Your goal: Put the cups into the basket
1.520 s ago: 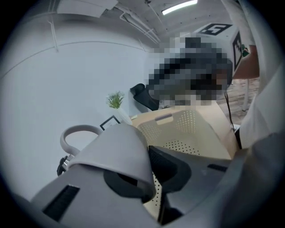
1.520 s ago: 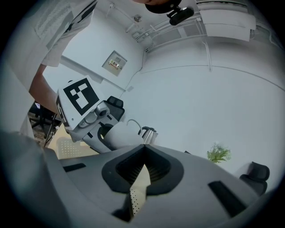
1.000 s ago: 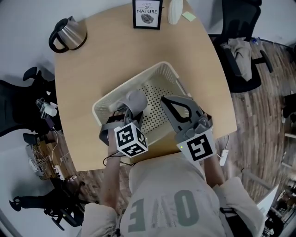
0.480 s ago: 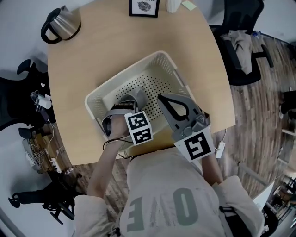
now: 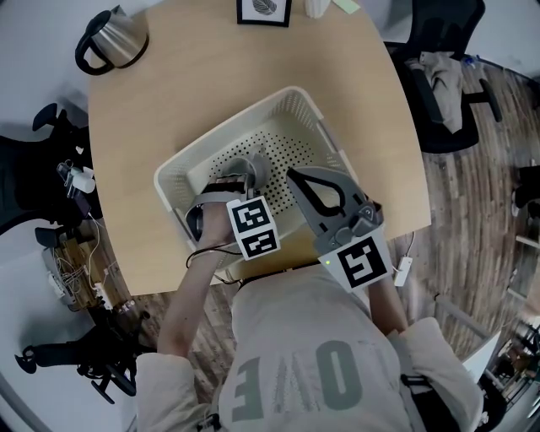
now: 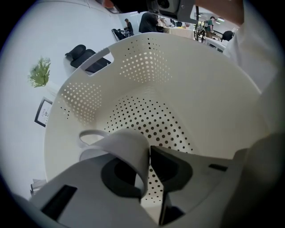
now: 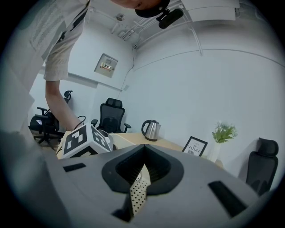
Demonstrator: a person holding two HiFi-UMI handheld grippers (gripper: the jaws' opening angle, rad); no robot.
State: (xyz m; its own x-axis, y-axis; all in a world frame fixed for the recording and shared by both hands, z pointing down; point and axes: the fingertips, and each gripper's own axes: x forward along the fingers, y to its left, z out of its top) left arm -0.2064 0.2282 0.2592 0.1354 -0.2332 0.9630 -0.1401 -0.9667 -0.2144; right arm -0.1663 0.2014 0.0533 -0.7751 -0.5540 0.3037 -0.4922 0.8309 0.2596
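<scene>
1. Surface [image 5: 169, 110]: pale wood-grain top with rounded corners; its near edge is hidden behind the person.
2. Basket [image 5: 221, 133]: cream plastic, rectangular, with perforated floor and walls, a smooth rim and a slotted handle cut-out. It sits askew near the surface's front edge.
3. Right gripper [image 5: 295, 179]: grey body over the basket's near right part. Its jaws are brought together with nothing between them. Its own view [image 7: 143, 153] shows only a sliver of perforated basket through the gap behind the tips.
4. Left gripper [image 5: 232, 181]: reaches down inside the basket. Its jaws [image 6: 149, 153] are clamped on the cup's wall, one inside the mouth and one outside.
5. Cup [image 6: 122, 142]: matte grey with a looped handle, tilted, inside the basket [image 6: 147, 67]. Whether it touches the floor cannot be made out.
6. Kettle [image 5: 114, 38]: brushed steel with a black handle, at the far left corner.
7. Picture frame [image 5: 263, 10]: black, cut off by the top edge.
</scene>
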